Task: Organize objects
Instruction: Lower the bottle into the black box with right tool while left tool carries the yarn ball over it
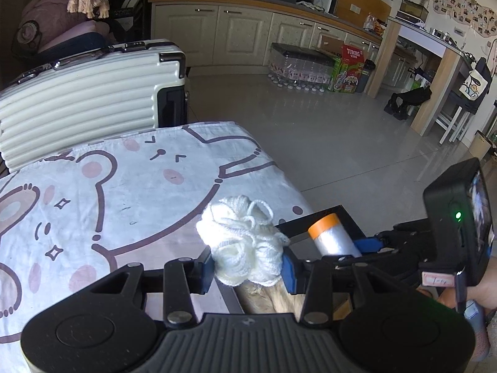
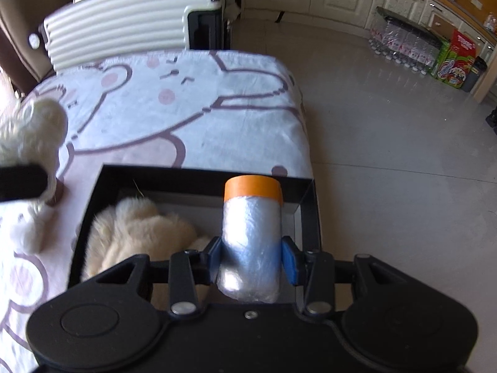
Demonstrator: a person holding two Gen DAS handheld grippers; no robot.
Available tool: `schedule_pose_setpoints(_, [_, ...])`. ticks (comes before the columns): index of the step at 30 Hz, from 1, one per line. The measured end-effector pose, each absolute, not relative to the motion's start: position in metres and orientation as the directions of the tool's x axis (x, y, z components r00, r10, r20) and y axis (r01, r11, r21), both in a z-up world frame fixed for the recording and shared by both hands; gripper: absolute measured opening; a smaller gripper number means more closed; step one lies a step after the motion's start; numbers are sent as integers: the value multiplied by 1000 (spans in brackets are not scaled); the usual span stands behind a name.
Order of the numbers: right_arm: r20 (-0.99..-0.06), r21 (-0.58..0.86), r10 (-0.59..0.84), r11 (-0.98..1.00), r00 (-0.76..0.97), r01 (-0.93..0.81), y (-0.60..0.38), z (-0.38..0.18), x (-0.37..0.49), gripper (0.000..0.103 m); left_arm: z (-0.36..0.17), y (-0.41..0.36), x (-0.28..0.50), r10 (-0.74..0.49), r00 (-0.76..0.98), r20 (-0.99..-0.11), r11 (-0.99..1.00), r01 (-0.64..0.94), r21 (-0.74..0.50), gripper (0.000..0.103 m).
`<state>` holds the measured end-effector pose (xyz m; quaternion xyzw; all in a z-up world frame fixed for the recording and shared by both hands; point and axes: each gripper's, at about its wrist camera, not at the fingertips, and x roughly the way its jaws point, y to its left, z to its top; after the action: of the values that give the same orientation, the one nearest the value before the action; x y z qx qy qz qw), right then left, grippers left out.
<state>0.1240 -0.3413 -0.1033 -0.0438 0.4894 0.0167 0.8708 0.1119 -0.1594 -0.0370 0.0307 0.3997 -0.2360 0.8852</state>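
Observation:
My left gripper [image 1: 248,269] is shut on a ball of white yarn [image 1: 245,242], held above the table's right side, just left of a black box [image 1: 348,217]. The same yarn ball [image 2: 31,130] shows blurred at the left edge of the right wrist view. My right gripper [image 2: 252,259] is shut on a roll of clear plastic film with an orange end [image 2: 251,233], held over the black box [image 2: 307,205]. That roll [image 1: 330,239] also shows in the left wrist view. Inside the box lies a cream furry plush [image 2: 139,230].
The table wears a white cloth with pink bear drawings [image 1: 108,192]. A cream ribbed suitcase [image 1: 93,102] stands behind the table. Tiled floor [image 2: 388,124] lies to the right, with packs of bottles and a green carton [image 1: 346,74] by the cabinets.

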Motion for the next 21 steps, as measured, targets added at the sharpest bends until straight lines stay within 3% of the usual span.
schedule_pose_setpoints(12, [-934,-63,-25,994,357,-94,-348,-133,127,42,-58,-184,125,-426,520,-740,862,482,-157,43])
schedule_pose_setpoints(21, [-930,-35,-25,999,368,-23,-355,-124,125,42,-63,-199,123,-457,495,-739,831,534,-156,43])
